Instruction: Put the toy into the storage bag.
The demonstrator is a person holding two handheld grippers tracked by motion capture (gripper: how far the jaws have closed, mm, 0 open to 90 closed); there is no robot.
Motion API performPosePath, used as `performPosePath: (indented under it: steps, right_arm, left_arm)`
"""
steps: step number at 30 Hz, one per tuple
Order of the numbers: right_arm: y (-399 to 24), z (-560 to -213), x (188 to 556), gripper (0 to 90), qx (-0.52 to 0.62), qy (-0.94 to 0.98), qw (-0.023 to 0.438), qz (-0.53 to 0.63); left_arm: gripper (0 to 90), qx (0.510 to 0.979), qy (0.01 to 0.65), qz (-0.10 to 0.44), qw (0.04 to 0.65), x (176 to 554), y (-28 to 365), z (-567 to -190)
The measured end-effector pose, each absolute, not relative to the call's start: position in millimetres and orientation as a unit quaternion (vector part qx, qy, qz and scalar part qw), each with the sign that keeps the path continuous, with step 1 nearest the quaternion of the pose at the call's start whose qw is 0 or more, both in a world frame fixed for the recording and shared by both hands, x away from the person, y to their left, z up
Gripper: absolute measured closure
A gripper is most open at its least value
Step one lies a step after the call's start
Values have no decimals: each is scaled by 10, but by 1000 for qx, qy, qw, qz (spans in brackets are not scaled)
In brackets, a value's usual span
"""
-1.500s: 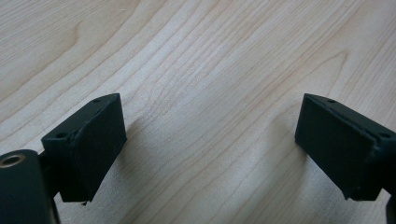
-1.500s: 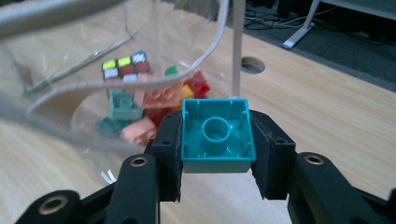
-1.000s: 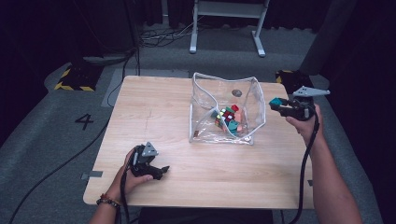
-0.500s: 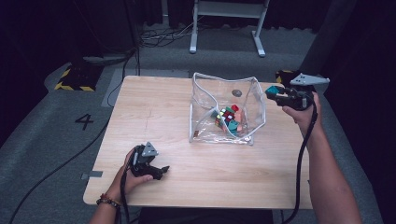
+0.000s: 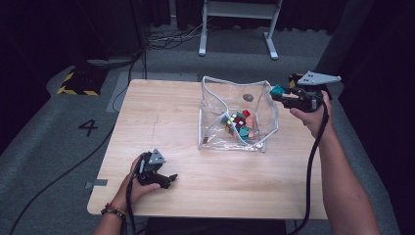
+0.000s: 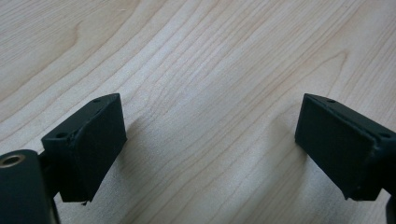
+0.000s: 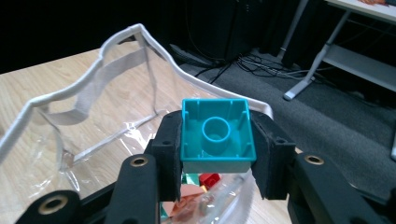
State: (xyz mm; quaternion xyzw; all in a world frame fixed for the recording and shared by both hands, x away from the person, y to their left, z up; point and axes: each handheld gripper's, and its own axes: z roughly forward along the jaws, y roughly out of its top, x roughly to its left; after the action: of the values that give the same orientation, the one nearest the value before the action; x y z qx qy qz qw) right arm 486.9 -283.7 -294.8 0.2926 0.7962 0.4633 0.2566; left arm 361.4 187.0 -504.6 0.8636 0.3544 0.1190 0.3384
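The right tongs clench a teal brick, its hollow underside facing the camera, above the right rim of the clear bag. More bricks lie inside the bag, which stands on the tabletop. The left tongs rest released on bare wood near the front edge, well apart from the bag.
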Motion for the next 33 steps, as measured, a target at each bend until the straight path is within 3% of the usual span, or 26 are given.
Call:
performPosePath:
  steps: [33]
  right_arm:
    - [-2008, -3063, 5027, 594, 212, 861, 202, 416]
  left_arm:
    - [89, 864, 354, 118, 338, 3614, 1871, -5045]
